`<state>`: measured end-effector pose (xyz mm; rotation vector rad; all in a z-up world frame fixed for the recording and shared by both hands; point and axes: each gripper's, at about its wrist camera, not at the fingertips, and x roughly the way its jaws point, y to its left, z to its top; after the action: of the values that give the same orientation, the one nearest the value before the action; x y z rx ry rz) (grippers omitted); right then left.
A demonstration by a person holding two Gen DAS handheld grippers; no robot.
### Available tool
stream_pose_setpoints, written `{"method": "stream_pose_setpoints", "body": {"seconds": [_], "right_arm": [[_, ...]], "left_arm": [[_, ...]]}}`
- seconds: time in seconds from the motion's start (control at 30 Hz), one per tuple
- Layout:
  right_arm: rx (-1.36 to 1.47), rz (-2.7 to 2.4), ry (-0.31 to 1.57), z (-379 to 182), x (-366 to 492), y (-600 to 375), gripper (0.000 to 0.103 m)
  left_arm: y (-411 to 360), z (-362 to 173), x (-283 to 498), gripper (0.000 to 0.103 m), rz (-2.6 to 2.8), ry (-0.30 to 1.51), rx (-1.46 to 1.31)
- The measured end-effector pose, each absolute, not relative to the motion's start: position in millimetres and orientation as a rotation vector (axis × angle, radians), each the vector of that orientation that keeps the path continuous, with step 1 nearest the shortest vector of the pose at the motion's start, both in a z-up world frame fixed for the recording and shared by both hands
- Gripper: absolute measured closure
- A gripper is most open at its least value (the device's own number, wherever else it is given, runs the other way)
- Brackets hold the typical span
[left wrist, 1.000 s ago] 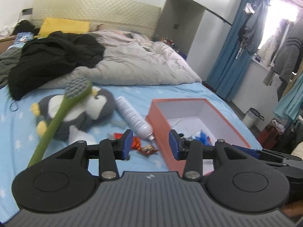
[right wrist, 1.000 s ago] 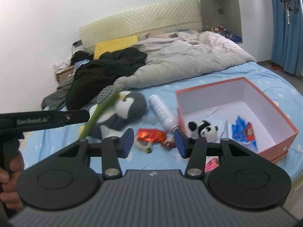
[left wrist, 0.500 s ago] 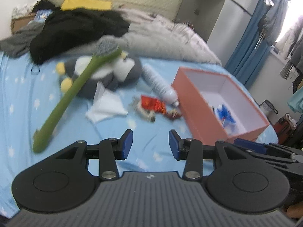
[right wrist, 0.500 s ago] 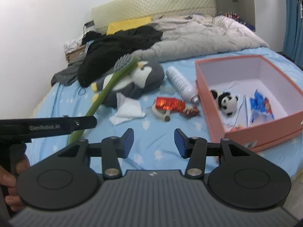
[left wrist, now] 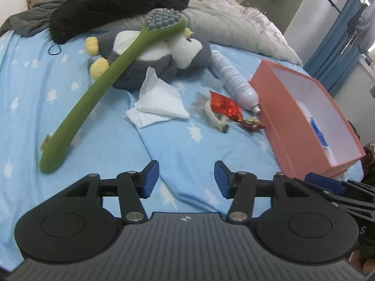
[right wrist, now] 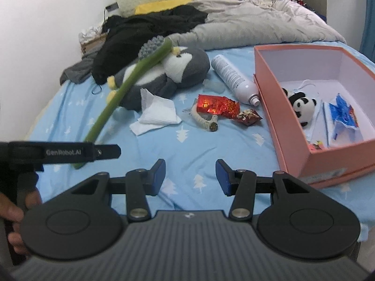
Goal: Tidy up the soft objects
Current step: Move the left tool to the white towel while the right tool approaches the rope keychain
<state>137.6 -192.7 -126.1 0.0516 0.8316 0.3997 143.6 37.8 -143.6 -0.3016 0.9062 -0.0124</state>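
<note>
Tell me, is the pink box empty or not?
Not empty. The pink box is open, holding a panda toy and a blue packet.

1. The left gripper hangs over the blue bed, fingers apart and empty.
2. A green brush leans on the penguin plush.
3. A white tissue lies near the pink box.

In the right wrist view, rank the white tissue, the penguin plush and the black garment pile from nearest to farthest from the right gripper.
From the right gripper:
1. White tissue, ahead and left on the sheet.
2. Penguin plush, just behind the tissue.
3. Black garment pile, far back left near the headboard.
</note>
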Motion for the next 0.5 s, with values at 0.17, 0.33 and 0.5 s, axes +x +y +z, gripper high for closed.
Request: {"method": "stream_pose_setpoints", "body": {"seconds": [0.17, 0.33, 0.5], "right_arm": [[0.016, 0.412, 0.854, -148, 178, -179, 0.053], [-0.008, 0.408, 0.872, -172, 222, -166, 0.053], [-0.045, 0.400, 0.895, -200, 263, -155, 0.053]], "left_arm": [[51, -168, 195, 0.039, -0.003, 0.932, -0.299], [57, -196, 247, 0.037, 0.001, 0.972, -0.272], [58, -223, 292, 0.028, -0.017, 0.977, -0.215]]}}
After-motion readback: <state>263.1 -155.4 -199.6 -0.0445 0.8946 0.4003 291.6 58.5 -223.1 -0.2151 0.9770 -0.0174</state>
